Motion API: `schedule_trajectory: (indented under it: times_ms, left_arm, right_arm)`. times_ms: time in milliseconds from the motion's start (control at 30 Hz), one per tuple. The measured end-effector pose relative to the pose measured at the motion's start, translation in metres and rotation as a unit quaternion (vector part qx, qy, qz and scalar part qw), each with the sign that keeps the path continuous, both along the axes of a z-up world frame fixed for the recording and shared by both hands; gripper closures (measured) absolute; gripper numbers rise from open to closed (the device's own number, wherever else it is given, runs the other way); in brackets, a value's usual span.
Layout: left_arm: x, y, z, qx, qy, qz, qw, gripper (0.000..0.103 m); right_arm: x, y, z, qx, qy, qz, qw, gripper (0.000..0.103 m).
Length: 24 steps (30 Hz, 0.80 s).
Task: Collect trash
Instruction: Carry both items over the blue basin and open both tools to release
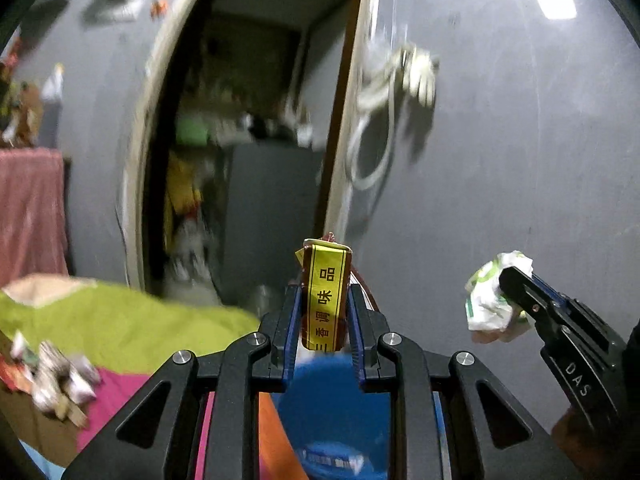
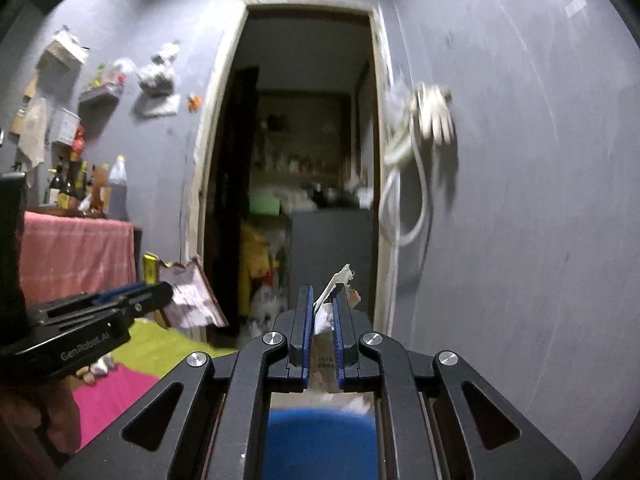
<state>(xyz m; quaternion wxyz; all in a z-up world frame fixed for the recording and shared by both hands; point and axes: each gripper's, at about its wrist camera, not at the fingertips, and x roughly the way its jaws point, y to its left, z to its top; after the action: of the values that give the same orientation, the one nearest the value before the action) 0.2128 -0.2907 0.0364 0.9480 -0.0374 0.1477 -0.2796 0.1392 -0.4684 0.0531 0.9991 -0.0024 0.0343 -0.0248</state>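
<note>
- Step in hand, as I read it: both grippers are loaded and raised over the bin, so this is the carry-and-drop stage of collecting trash.
- Left gripper: jaws clenched on a brown sachet with a yellow printed band, held upright between the blue pads. From the right wrist view it hangs as a flat torn packet past the fingertips.
- Below both grippers sits a round blue plastic bin; it shows through both frames, so I judge both loads are roughly above it.
- Right gripper: jaws clamped on a crumpled white and green paper wrapper; a torn strip of it sticks up between the fingers.
- Next move, my call: tip or lower each gripper toward the bin mouth and release. The sachet is light and flat and may cling to a pad; the crumpled paper could drift off to the side.
- More trash left: a blurred pile of crumpled wrappers lies at lower left on a bed cover in green and pink.
- Room, left to right: a bench draped in pink cloth carrying bottles, small wall shelves above it, a grey wall, an open doorway into a dim cluttered room, and a white coiled cable with a power strip hung on the wall to its right.
- Background is motion-blurred; I can't tell finer detail.
</note>
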Motion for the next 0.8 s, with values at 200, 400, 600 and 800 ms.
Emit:
schedule_trajectory:
  times_ms: [200, 400, 600, 800]
  left_arm:
    - [0.045, -0.028, -0.042, 0.044, 0.108, -0.025, 0.9928, 0.084]
    - [0.068, -0.040, -0.071, 0.061, 0.160, -0.031, 0.9847, 0.084]
    - [0.077, -0.041, -0.080, 0.070, 0.191, -0.039, 0.9782, 0.084]
    - [0.077, -0.037, -0.077, 0.064, 0.207, -0.038, 0.9756, 0.078]
  right_arm:
    - [0.027, -0.019, -0.039, 0.051, 0.078, 0.001, 0.996, 0.095]
    - [0.036, -0.025, -0.066, 0.067, 0.124, -0.001, 0.990, 0.094]
    - [0.043, -0.028, -0.074, 0.068, 0.150, -0.002, 0.986, 0.093]
    - [0.053, -0.030, -0.076, 0.074, 0.167, -0.002, 0.983, 0.088]
